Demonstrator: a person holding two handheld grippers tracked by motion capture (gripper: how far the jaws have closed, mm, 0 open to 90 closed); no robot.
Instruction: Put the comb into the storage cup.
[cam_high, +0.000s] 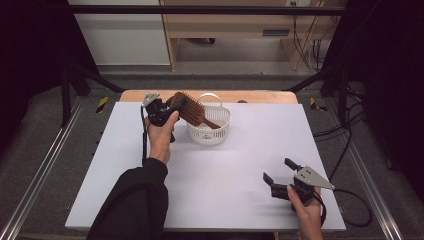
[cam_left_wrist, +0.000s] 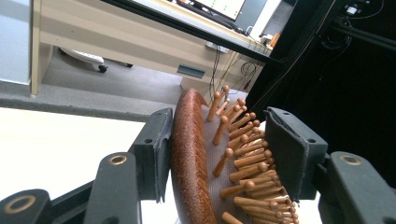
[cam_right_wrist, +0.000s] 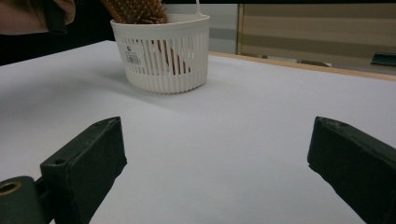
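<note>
Brush (cam_high: 189, 108) clamped at its head in left gripper (cam_high: 167, 109), handle down inside far white basket (cam_high: 220, 131). Barcode label on basket, unreadable. Right gripper (cam_high: 281, 172) near right, spread wide, nothing held.

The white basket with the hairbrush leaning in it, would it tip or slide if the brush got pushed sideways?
Probably it would slide or tip easily: the white basket looks like thin slotted plastic, so likely light. The hairbrush stands handle-down with its wooden head above and beyond the rim, giving leverage. The smooth table may offer little grip.
</note>
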